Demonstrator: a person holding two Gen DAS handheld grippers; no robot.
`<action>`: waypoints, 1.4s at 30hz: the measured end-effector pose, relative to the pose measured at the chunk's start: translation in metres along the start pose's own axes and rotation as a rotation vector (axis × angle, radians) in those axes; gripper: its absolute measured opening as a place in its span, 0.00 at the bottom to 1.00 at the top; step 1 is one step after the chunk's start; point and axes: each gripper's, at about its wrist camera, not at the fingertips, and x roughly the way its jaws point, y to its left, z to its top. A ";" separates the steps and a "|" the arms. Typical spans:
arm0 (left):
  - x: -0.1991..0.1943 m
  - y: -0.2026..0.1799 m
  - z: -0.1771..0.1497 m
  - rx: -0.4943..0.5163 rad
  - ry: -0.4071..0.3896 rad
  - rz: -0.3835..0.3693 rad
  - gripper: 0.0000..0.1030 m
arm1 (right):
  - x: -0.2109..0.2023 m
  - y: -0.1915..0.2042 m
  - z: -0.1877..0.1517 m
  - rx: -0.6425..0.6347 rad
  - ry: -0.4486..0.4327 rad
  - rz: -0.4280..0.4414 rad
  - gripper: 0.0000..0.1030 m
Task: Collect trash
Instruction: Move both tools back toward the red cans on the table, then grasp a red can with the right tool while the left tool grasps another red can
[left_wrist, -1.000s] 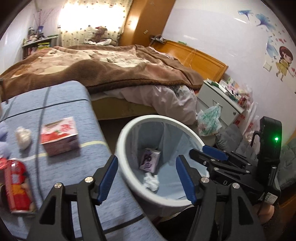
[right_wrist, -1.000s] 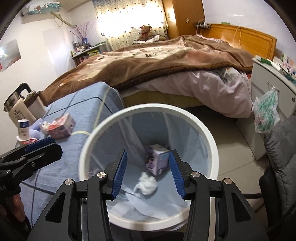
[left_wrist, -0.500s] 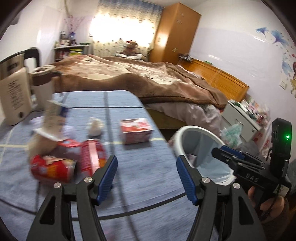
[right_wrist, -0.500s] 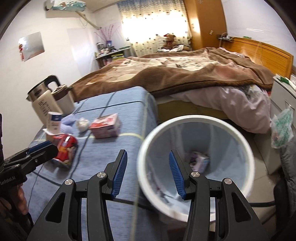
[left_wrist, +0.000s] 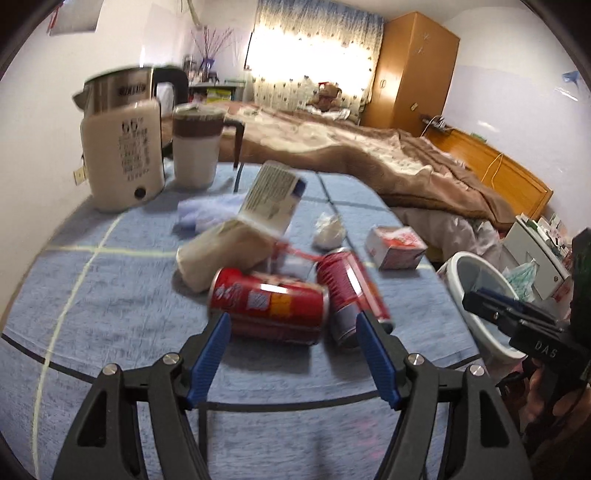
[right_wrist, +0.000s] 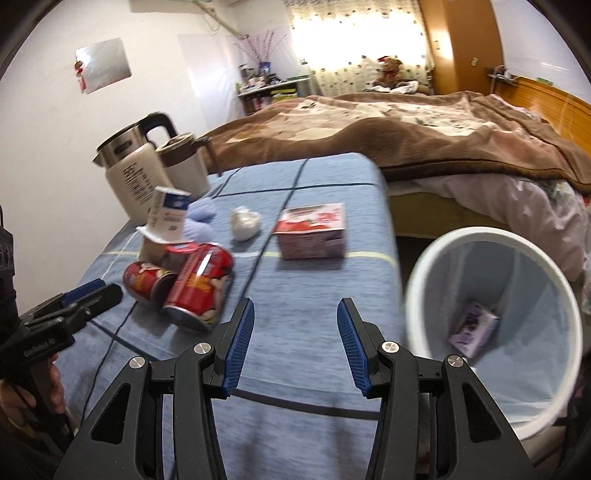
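Both grippers gape, holding nothing — left gripper (left_wrist: 293, 334) near two glossy red cans (left_wrist: 269, 304) (centre frame); right gripper (right_wrist: 295, 334) beside the round white bin (right_wrist: 436, 254).

We are reading "DAS" in white letters on the black body of the right gripper (left_wrist: 480, 302), seen from the left wrist. We are making out large digits resembling "55" on the cream kettle (left_wrist: 123, 153); its smaller print, the carton (left_wrist: 271, 199) panel and the can (left_wrist: 269, 304) labels are staying illegible.
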 end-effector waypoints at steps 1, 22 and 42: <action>0.002 0.004 0.001 -0.013 0.008 -0.011 0.70 | 0.005 0.006 0.001 -0.007 0.007 0.005 0.47; 0.027 0.034 -0.014 -0.035 0.103 0.034 0.70 | 0.045 0.048 0.022 -0.035 0.062 0.080 0.47; -0.023 0.103 -0.014 -0.213 0.013 0.081 0.74 | 0.086 0.083 0.017 -0.071 0.156 0.139 0.52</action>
